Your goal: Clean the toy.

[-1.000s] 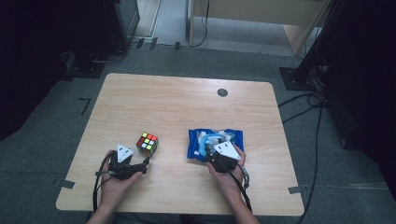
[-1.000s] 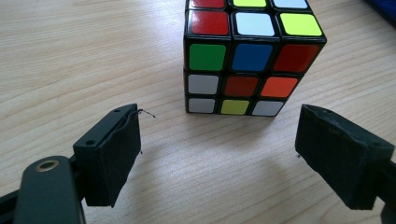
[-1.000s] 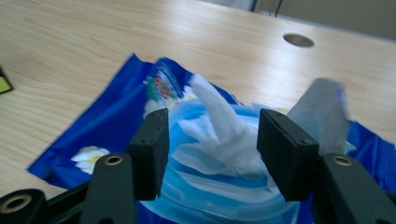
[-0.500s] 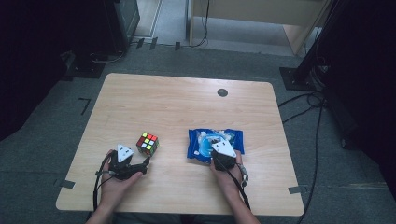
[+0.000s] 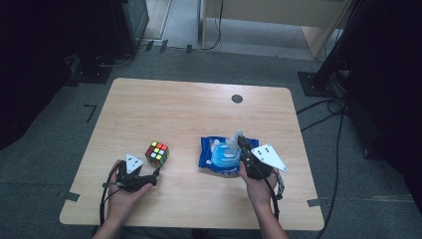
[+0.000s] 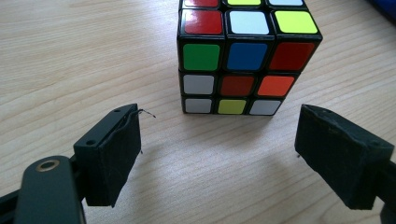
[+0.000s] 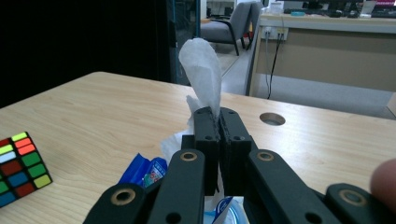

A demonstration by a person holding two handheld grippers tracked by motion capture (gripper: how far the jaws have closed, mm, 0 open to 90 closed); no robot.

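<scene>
Working on a light wooden table (image 5: 199, 114), bare apart from two items near the front edge. Nothing there to catch a dropped sheet except the tabletop itself.

Next in size, a blue wet-wipe pack (image 5: 209, 152), lying flat just in front of the right hand, unweighted and unheld. Likely to lift or skid along with the sheet if the pull runs faster than the opening lets go. Could also feed out a second sheet chained to the first, leaving a tail hanging from the slot.

Then a scrambled Rubik's cube (image 5: 157, 153), sitting left of the pack and apart from it, directly ahead of the left gripper (image 5: 153, 175). Spread wide, that tool, with nothing between the pads and the cube (image 6: 238, 60) just beyond the tips, untouched. Easily nudged by a careless forward slide; of no help steadying the pack from there.

Smallest, the white wet wipe (image 7: 201, 65), part-way out of the pack and standing up in a peak. Pinched near its top by the right gripper (image 7: 219, 114), pads pressed together on it, held above the pack. Judged a thin bite on a damp, limp sheet: apt to slip free or tear at the pinch under a sharp tug. Safer drawn steadily upward, or with the pack pinned first. Cannot tell how much of the sheet remains inside.
</scene>
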